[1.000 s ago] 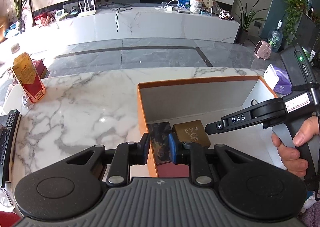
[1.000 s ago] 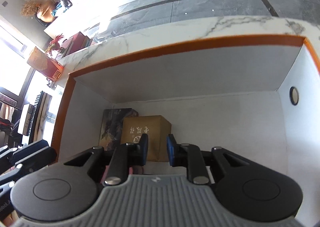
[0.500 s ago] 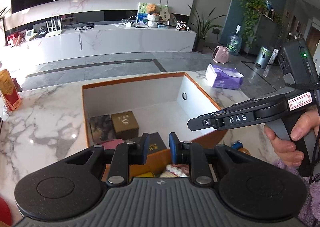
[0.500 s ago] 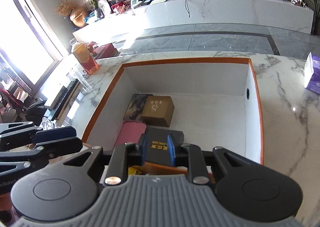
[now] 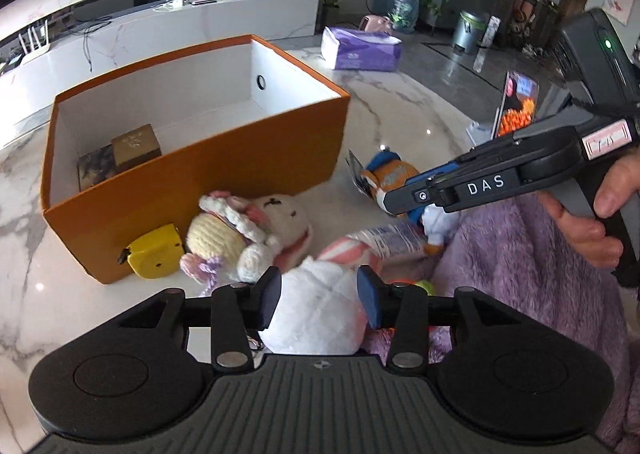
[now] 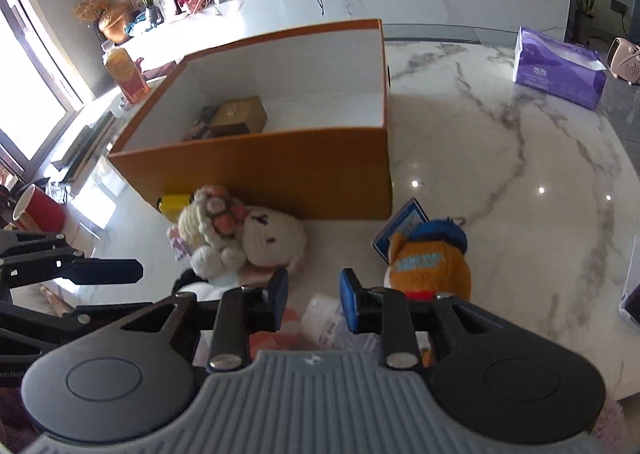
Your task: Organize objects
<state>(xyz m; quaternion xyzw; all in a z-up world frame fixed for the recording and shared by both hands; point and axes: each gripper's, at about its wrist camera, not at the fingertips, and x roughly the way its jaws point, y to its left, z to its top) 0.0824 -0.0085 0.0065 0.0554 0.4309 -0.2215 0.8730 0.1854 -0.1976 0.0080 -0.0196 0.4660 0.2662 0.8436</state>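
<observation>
An orange box (image 5: pixel 224 170) with a white inside stands on the marble table and holds a brown box (image 5: pixel 136 142) and a dark packet. It also shows in the right wrist view (image 6: pixel 280 170). In front of it lie a cream crochet doll (image 5: pixel 256 232), a yellow tape measure (image 5: pixel 154 252), an orange plush (image 6: pixel 430 262) and a white and pink plush (image 5: pixel 320 310). My left gripper (image 5: pixel 319 297) is open, its fingers on either side of the white and pink plush. My right gripper (image 6: pixel 314 299) is open and empty above a white packet (image 6: pixel 332 320).
A purple tissue pack (image 6: pixel 558 74) lies at the table's far right. A red carton (image 6: pixel 126 74) stands beyond the box on the left. A red cup (image 6: pixel 38 208) is at the left edge. A purple fleece sleeve (image 5: pixel 532 254) fills the near right.
Both grippers have pulled back out of the orange box towards the near edge and opened. The toys in front of the box have come into view. The left fingers now flank the white plush.
</observation>
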